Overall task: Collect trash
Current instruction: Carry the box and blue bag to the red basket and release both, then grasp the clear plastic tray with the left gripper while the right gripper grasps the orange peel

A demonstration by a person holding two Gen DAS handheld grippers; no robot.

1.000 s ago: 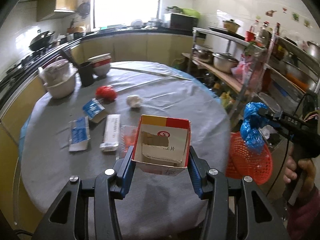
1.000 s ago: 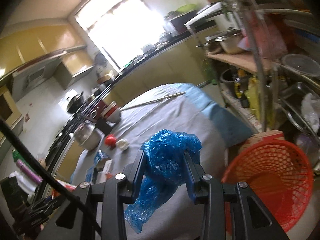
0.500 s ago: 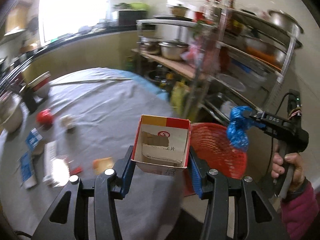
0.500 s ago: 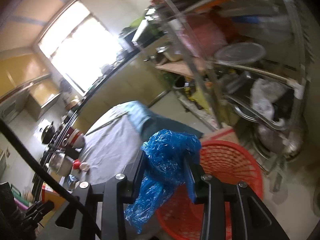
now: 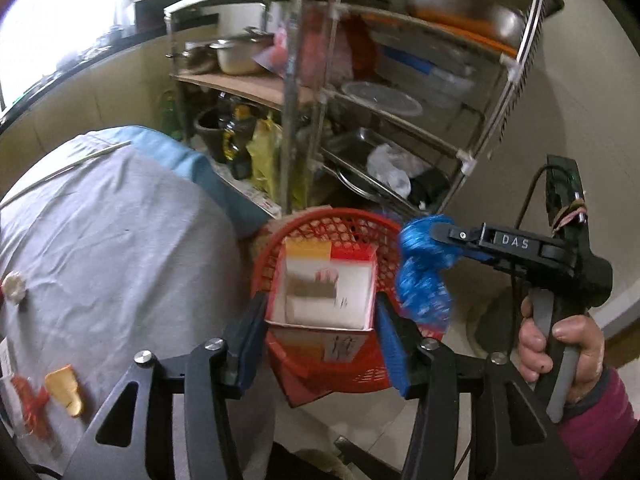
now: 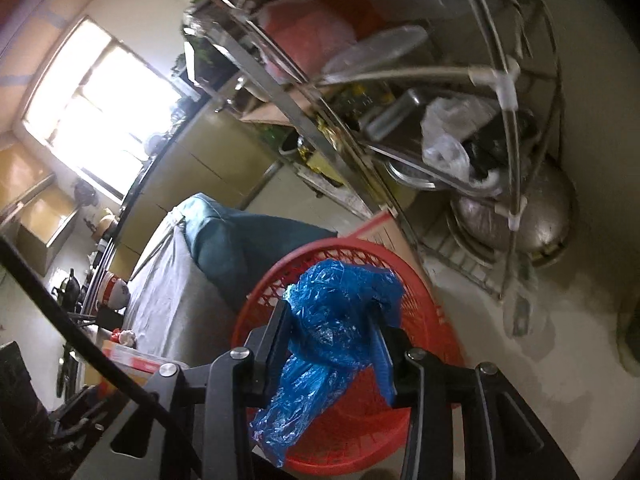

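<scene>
My left gripper [image 5: 320, 320] is shut on an open white carton with a red and yellow flap [image 5: 324, 284], held right over the red mesh basket [image 5: 320, 224]. My right gripper [image 6: 332, 328] is shut on a crumpled blue plastic bag [image 6: 328, 320], hanging over the same red basket [image 6: 424, 312] on the floor. In the left wrist view the blue bag [image 5: 424, 276] hangs at the basket's right rim, gripped by the right gripper [image 5: 440, 236].
The round table with a grey cloth [image 5: 100, 240] is at the left, with small scraps [image 5: 64, 390] near its edge. A metal rack with pots and trays [image 5: 400, 100] stands just behind the basket. Tiled floor [image 6: 520, 340] lies to the right.
Both grippers have swung right, away from the table, and come over the red basket. The carton and the blue bag are still held.
</scene>
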